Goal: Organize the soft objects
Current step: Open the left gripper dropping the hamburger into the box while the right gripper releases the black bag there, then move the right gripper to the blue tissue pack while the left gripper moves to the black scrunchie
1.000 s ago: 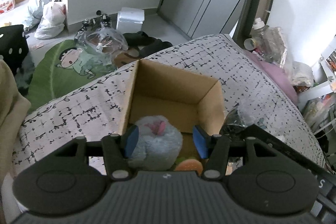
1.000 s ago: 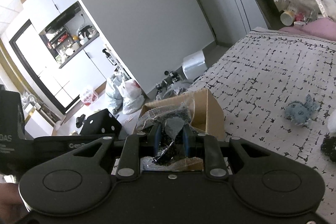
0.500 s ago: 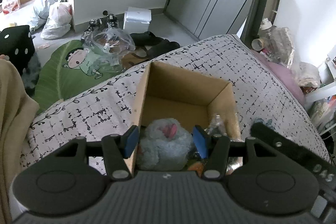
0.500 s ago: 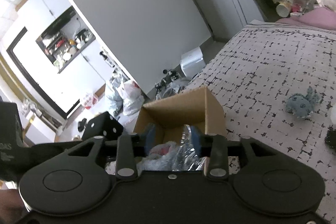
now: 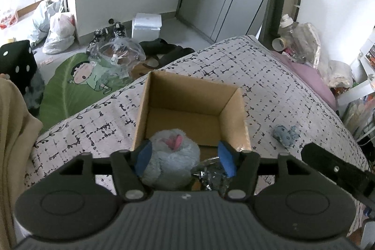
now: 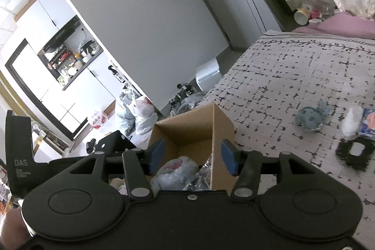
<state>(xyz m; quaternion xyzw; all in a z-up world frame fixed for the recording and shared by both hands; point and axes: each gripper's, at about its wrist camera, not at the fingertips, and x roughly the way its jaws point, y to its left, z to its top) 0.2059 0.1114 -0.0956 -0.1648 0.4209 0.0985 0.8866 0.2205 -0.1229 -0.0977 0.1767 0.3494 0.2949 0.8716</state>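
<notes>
Both your grippers, left gripper and right gripper, are opening empty over the cardboard box; the small grey plush lies to the right, nearer your right gripper.

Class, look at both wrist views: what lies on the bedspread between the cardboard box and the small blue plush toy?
Nothing: in both wrist views only bare patterned bedspread separates the cardboard box from the small blue plush toy.
</notes>
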